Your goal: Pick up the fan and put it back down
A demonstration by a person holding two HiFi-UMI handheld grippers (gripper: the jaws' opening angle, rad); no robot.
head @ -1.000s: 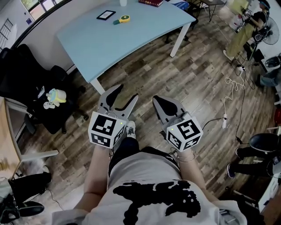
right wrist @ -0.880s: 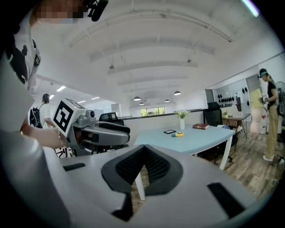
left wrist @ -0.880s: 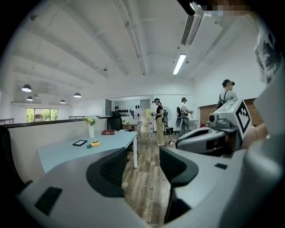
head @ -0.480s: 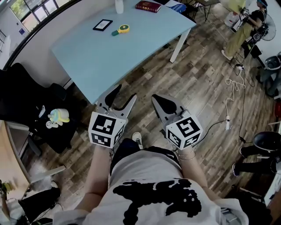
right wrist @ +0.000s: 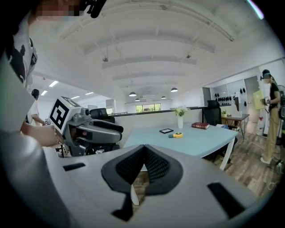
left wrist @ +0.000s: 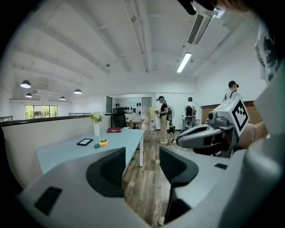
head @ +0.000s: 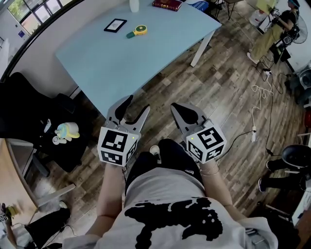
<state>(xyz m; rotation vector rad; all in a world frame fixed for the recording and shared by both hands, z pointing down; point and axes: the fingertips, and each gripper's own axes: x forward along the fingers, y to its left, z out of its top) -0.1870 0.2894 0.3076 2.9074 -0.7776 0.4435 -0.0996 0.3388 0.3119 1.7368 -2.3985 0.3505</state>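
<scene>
The fan (head: 136,31) is a small yellow hand-held one with a green handle. It lies at the far side of the light blue table (head: 146,58), well ahead of both grippers. It also shows small in the left gripper view as the fan (left wrist: 103,143) and in the right gripper view as the fan (right wrist: 177,135). My left gripper (head: 135,106) is open and empty, held over the floor by the table's near corner. My right gripper (head: 181,111) is beside it, shut on nothing. The left gripper (left wrist: 142,164) shows a wide gap; the right gripper (right wrist: 143,151) has its pads together.
A black-framed tablet (head: 115,25), a red book (head: 167,4) and a white vase (head: 134,5) share the table. A black office chair (head: 29,112) with a plush toy (head: 65,130) stands left. Cables and a power strip (head: 253,133) lie on the floor right; a person (head: 269,29) stands beyond.
The person has stepped towards the table, so its near corner now sits closer to both grippers. The jaws of both grippers stand as before.
</scene>
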